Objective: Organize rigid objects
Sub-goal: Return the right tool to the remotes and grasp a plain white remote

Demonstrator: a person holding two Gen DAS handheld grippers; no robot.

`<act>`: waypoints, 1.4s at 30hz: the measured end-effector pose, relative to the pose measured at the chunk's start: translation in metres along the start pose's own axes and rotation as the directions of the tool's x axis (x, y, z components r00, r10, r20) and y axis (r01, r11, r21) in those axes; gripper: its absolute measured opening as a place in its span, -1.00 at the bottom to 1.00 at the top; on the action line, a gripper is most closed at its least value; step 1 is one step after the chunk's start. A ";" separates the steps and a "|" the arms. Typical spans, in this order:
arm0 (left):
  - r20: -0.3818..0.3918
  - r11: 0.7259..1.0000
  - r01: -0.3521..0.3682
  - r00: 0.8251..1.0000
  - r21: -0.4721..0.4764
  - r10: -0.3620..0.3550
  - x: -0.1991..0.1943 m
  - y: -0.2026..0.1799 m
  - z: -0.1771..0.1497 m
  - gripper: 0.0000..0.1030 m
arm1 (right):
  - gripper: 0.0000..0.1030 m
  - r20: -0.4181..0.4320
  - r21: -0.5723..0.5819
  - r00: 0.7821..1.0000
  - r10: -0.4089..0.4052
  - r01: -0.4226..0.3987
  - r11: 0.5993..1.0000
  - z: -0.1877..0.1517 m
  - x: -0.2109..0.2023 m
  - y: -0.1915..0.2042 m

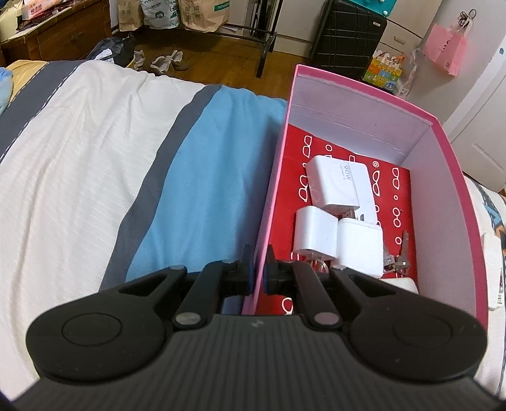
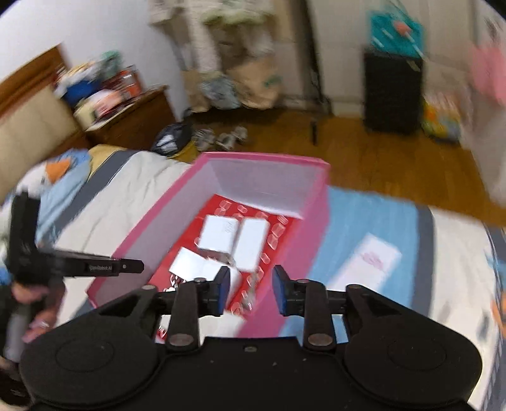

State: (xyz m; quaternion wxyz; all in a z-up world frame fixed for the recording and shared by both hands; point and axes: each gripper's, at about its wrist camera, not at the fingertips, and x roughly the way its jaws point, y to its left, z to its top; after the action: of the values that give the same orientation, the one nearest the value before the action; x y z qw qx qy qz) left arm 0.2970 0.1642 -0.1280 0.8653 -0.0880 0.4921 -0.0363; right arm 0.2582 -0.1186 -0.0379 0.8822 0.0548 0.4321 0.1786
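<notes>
My left gripper (image 1: pixel 258 268) pinches the thin pink cardboard box (image 1: pixel 455 202) wall; right gripper (image 2: pixel 251 289) hangs released — hard, slick white plastic chargers (image 1: pixel 340 186) want flat-side grips.

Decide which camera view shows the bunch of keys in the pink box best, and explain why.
The left wrist view. There the keys lie sharp and close on the red floor of the pink box, beside the white chargers. The right wrist view is motion-blurred: only a vague silvery smudge near the box's near wall might be them.

A black suitcase (image 1: pixel 348 34) is standing at upper right, paper bags (image 1: pixel 202 14) are sitting at top centre, and shoes (image 1: pixel 167 61) are lying on the wooden floor (image 2: pixel 379 158).
</notes>
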 end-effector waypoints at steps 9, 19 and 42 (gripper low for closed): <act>-0.012 1.000 -0.017 1.000 -0.003 0.017 0.002 -0.002 0.001 -0.89 | 0.07 -0.181 0.210 0.973 -0.142 0.179 0.961 -0.019 -0.060 -0.097; -0.017 0.999 -0.042 0.999 0.011 0.042 0.004 -0.007 0.000 -0.87 | 0.29 -0.288 0.341 0.934 -0.212 0.307 0.889 -0.053 -0.022 -0.172; -0.028 0.999 -0.033 0.999 0.006 0.034 0.007 -0.005 -0.003 -0.87 | 0.26 -0.201 -0.132 0.902 -0.382 0.362 0.923 -0.063 0.051 -0.131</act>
State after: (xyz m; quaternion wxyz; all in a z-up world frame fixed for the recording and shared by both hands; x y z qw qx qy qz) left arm 0.2986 0.1575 -0.1346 0.8590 -0.0766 0.5056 -0.0245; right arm 0.2726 -0.2253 -0.1477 0.8475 -0.0895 0.5223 0.0313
